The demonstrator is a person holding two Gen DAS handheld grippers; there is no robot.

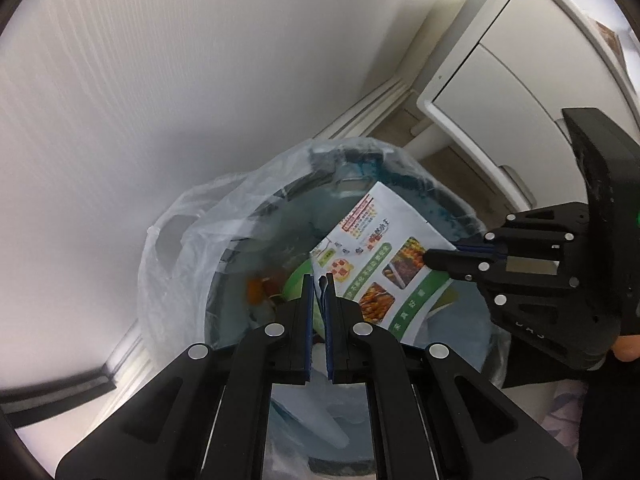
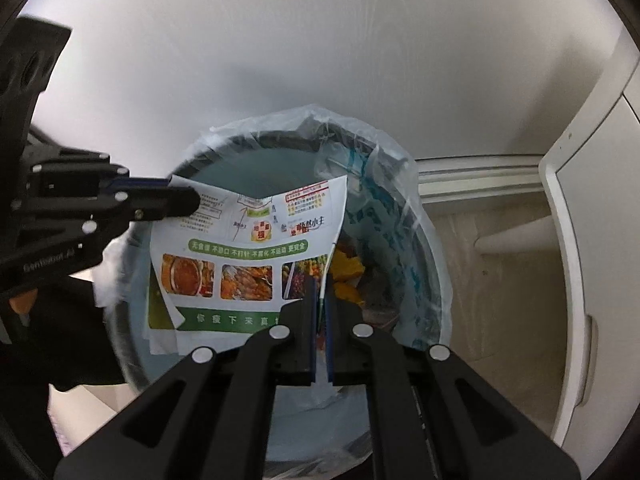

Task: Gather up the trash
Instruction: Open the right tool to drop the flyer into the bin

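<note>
A printed flyer (image 1: 380, 248) (image 2: 248, 240) with food photos and a green band hangs tilted over the mouth of a round bin (image 1: 248, 220) (image 2: 280, 136). The bin is lined with a clear plastic bag (image 1: 180, 240) (image 2: 384, 168). My left gripper (image 1: 319, 280) (image 2: 188, 200) is shut on one corner of the sheet. My right gripper (image 2: 319, 284) (image 1: 432, 258) is shut on the opposite edge. Orange scraps (image 2: 348, 272) (image 1: 256, 292) lie inside the bin below the paper.
The bin stands against a white wall (image 2: 320, 40). A white cabinet on legs (image 1: 500, 80) (image 2: 592, 240) is close on the right, with a pale baseboard (image 2: 480, 180) and wood floor (image 2: 500, 280) between it and the bin.
</note>
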